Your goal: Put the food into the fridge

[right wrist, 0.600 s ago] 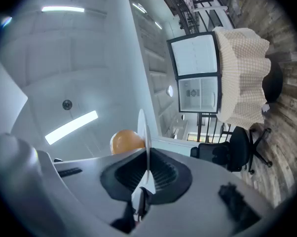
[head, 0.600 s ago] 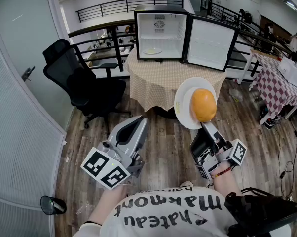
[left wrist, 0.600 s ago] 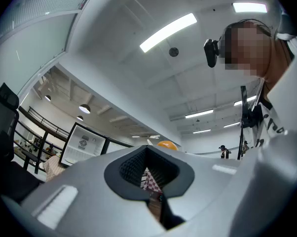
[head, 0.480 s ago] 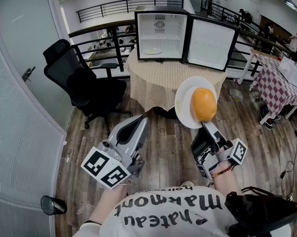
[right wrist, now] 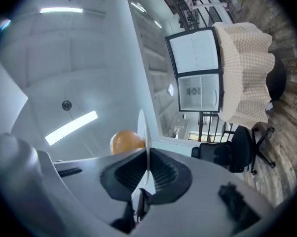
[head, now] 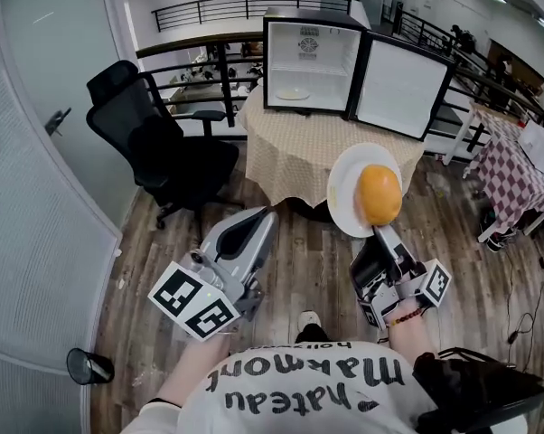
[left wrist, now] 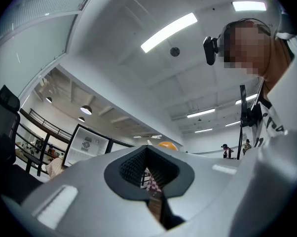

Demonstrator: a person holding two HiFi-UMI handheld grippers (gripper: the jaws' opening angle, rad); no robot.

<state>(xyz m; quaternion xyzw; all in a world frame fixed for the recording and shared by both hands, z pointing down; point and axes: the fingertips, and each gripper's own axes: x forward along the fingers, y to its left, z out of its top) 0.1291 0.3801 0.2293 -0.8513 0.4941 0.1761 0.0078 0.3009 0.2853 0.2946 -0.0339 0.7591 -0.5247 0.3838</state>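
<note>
Right gripper is clamped tight on the near rim of a round white plate, and the right gripper view shows that rim edge-on between the pads. A smooth orange ball of food rides on the plate, lower centre-right of the head view. It's well short of the black mini fridge with the white inside up at top centre.

Left gripper sits lower left of centre, jaws together on nothing.

Here's the worry: the plate is pinched at one edge only and stands tilted. That round food looks ready to roll, so a jolt or a further dip could send it onto the wood floor. A thin rim could also slip in the pads.

Room to move looks decent. The fridge door swings wide to the right and the opening faces us. A small pale dish already lies on the fridge floor, so space inside is shared. The round table with a beige check cloth juts forward beneath the fridge. The black office chair crowds the left approach.
</note>
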